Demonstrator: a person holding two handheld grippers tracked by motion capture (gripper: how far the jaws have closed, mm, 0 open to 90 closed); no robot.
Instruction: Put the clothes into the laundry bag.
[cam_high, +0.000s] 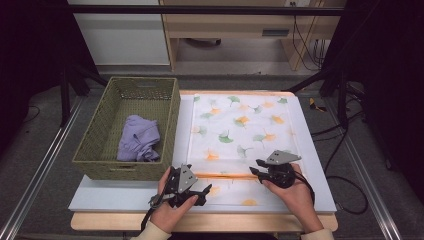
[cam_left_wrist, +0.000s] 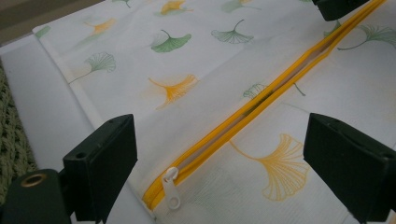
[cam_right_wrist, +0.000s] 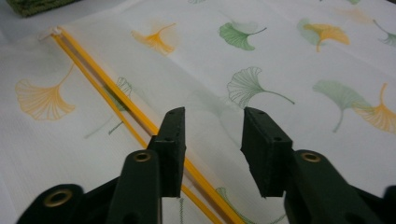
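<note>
At nine o'clock on the white table (cam_high: 310, 165) stands a green woven basket (cam_high: 100, 150) with a crumpled purple cloth (cam_high: 139, 139) inside. Just beside it, toward three o'clock, a white laundry bag (cam_high: 240, 125) printed with ginkgo leaves lies flat, its yellow zipper (cam_high: 225, 175) running across the near portion. In the left gripper view the zipper (cam_left_wrist: 261, 100) is partly open, and its white pull (cam_left_wrist: 171, 185) rests at the end near the basket. The left gripper (cam_high: 200, 192), at seven o'clock of the bag, has its jaws spread wide over the pull end, gripping nothing. The right gripper (cam_high: 256, 168), at five o'clock, has its jaws at a narrower gap with fabric beside the zipper (cam_right_wrist: 140, 119) between them; whether the pads press the fabric cannot be told.
</note>
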